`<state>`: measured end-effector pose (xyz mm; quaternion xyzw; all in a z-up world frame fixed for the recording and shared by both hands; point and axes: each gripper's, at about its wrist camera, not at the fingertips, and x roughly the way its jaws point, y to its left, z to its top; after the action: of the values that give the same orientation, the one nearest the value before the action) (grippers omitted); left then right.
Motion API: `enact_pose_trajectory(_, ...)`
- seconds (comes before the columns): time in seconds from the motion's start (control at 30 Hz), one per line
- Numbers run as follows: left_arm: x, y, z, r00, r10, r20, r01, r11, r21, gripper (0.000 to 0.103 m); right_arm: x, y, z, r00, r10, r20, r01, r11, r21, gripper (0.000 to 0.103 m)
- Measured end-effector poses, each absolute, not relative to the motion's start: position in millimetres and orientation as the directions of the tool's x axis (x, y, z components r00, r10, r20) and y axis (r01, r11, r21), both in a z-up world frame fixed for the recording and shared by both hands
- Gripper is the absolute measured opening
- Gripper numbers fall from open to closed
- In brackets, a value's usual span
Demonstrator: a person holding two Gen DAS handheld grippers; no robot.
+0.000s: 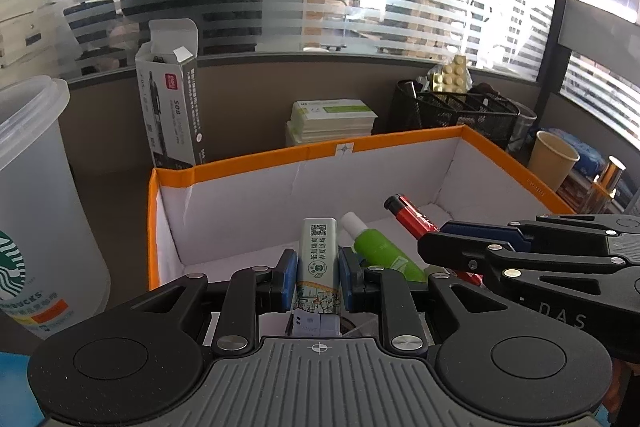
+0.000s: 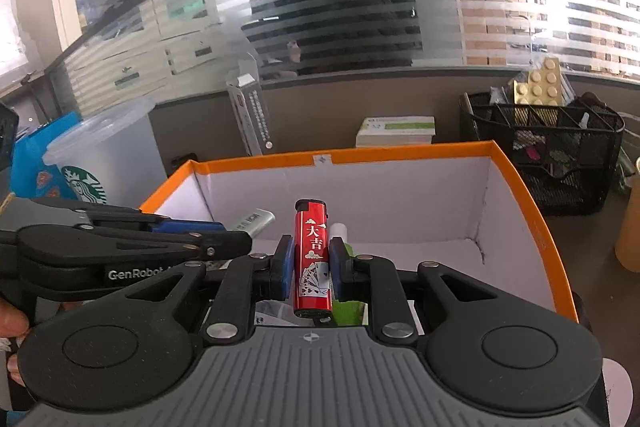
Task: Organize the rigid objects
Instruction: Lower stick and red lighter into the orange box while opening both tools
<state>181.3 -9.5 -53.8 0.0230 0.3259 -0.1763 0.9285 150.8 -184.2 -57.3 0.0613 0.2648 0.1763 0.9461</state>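
First, in the left wrist view, the left gripper (image 1: 318, 277) pinches a slim silver-green tin (image 1: 319, 267) between its blue fingers (image 1: 289, 277); the tin stands upright and its top has a QR code. It hangs over the near edge of an orange-rimmed box (image 1: 256, 163) with white inner walls. Just to the right of the tin, a green tube with a white cap (image 1: 378, 249) lies tilted inside the box. The right gripper (image 1: 436, 247) comes in from the right side and holds a red lighter (image 1: 410, 217) that points toward the far corner of the box. A Starbucks cup (image 1: 36, 211) stands on the desk (image 1: 120, 195) at the left, and a tall pen carton (image 1: 172, 107) stands behind the box.

Then, in the right wrist view, the right gripper (image 2: 310, 265) has its fingers (image 2: 285, 267) pressed on the red lighter (image 2: 312, 259), which stands upright over the orange-rimmed box (image 2: 532, 203). The green tube (image 2: 344, 239) shows just behind the lighter. The left gripper (image 2: 240, 239) reaches in from the left with the silver tin (image 2: 254, 221). A black mesh organizer (image 2: 552, 155) stands to the right of the box.
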Motion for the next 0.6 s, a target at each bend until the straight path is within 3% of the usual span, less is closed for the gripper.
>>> enact_pose_trajectory(0.6, 182, -16, -62, 0.712, -0.267, -0.65, 0.309, 0.95, -0.051, 0.021, 155, -183, -73, 0.775, 0.342, -0.531, -0.288, 0.939, 0.186, 0.018)
